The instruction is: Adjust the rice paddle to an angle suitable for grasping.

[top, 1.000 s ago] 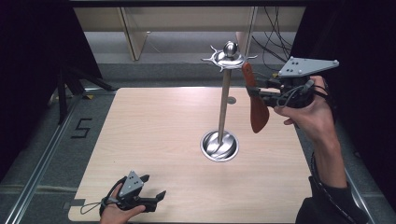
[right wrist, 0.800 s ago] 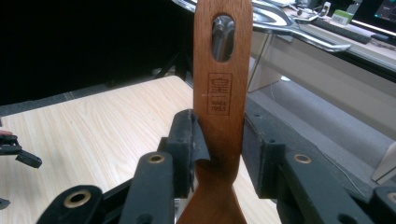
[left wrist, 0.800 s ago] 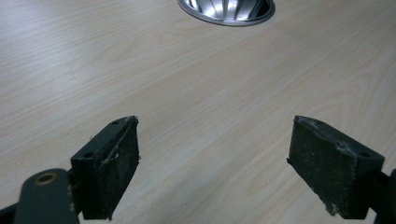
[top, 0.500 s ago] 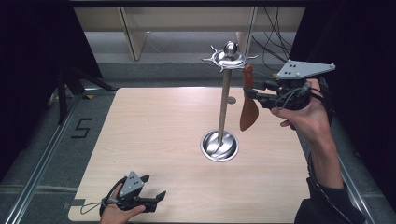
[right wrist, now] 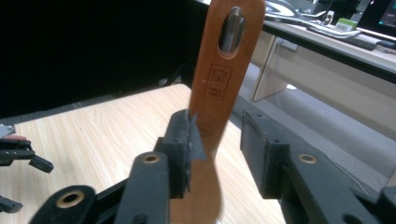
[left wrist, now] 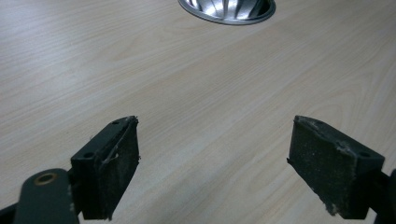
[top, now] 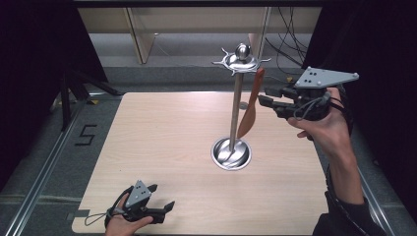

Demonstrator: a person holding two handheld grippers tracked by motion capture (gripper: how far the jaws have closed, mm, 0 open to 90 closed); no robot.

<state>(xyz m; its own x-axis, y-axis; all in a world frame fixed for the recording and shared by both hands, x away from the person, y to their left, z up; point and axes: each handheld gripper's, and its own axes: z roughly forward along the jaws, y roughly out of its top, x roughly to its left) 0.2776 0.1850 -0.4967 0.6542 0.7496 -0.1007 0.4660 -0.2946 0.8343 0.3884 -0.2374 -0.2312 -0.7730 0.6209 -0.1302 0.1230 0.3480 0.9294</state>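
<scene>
A metal stand [top: 237, 108] with a round base [top: 231, 153] and a crown of hooks [top: 241, 60] rises from the middle of the wooden table [top: 162, 132]. A brown wooden spatula [top: 248, 115] hangs beside the pole, a hook [right wrist: 232, 28] passing through the hole in its handle [right wrist: 219, 70]. My right gripper [top: 265, 96] is level at the spatula's handle. Its jaws have just been opening: one pad [right wrist: 187, 140] still lies against the wood, the other stands apart. My left gripper [top: 157, 206] rests open at the table's front left, nothing between its pads [left wrist: 112, 168].
The stand's base [left wrist: 226, 7] lies ahead of my left gripper across bare wood. Behind the table stand light wooden furniture [top: 142, 34] and hanging cables [top: 285, 44]. Dark curtains flank both sides. A floor mark shaped like a 5 [top: 84, 133] sits left.
My right gripper carried the spatula left to the stand's hooks, and its jaws have parted slightly around the handle. The left gripper has not moved.
</scene>
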